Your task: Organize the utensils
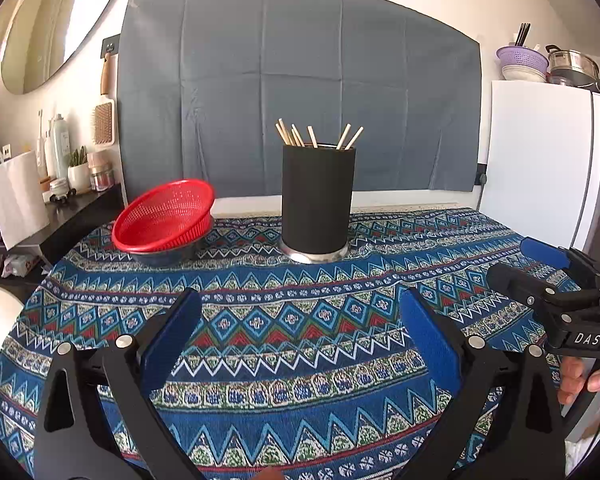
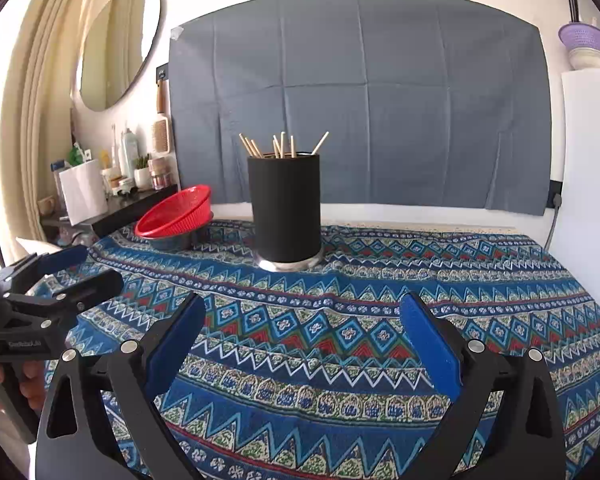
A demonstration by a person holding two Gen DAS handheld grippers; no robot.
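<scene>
Both tongs hang empty over the desk: my left tongs (image 1: 300, 320) stand spread wide with nothing between their blue pads, and my right tongs (image 2: 302, 324) are just as wide apart, gripping nothing. I hold them low and tilted slightly down, side by side, each visible at the edge of the other's view, which suits pulling away from finished work or lining up for a fresh reach; I cannot say which from this alone.

Ahead of both, near the far middle of the desk (image 1: 300, 380) with its blue, red and white patterned woven cloth, stands the tall black cylindrical holder on a shiny metal base (image 1: 317, 200). It is upright, and a bunch of pale wooden chopsticks (image 1: 316, 136) pokes out of its mouth, fanning in several directions because the sticks lean loosely against the rim. I judge that upright storage is the point of the task: the sticks stay together, ends up, easy to pick.

To the left of the holder, well apart from it, a red perforated plastic colander (image 1: 166, 214) sits tilted on a dark bowl (image 1: 168, 256). It leans toward me, so its inside shows, and I see nothing in it. No loose utensil lies on the cloth in either view, so I judge the sorting is at or near its end.
</scene>
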